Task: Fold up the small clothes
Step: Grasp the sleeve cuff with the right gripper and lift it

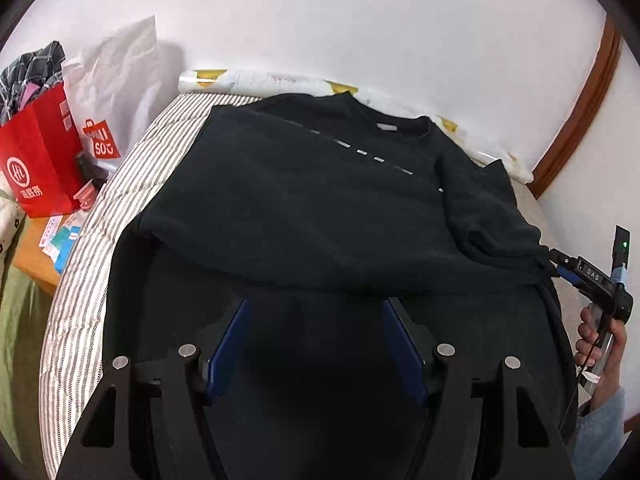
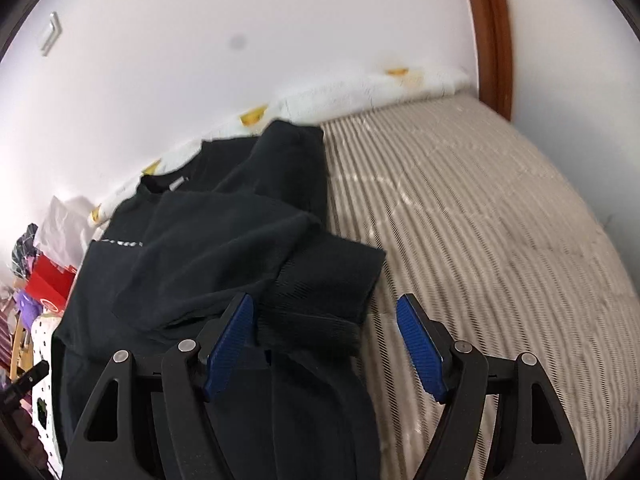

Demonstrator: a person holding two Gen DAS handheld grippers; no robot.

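A black sweatshirt (image 1: 304,200) with a dashed white stripe lies flat on the striped bed, collar at the far side. Both sleeves are folded in over the body. My left gripper (image 1: 316,312) is open above the sweatshirt's near hem, holding nothing. My right gripper (image 2: 326,316) is open over the right sleeve's cuff (image 2: 320,320) at the sweatshirt's (image 2: 208,248) right edge; the cuff lies between its blue pads. The right gripper also shows in the left wrist view (image 1: 558,260), at the garment's right edge.
The striped mattress (image 2: 480,240) spreads out to the right. A patterned white blanket (image 1: 288,80) lines the wall. A red paper bag (image 1: 40,160) and a white shopping bag (image 1: 116,80) stand on a bedside table at the left. A wooden door frame (image 2: 492,32) stands at the far right.
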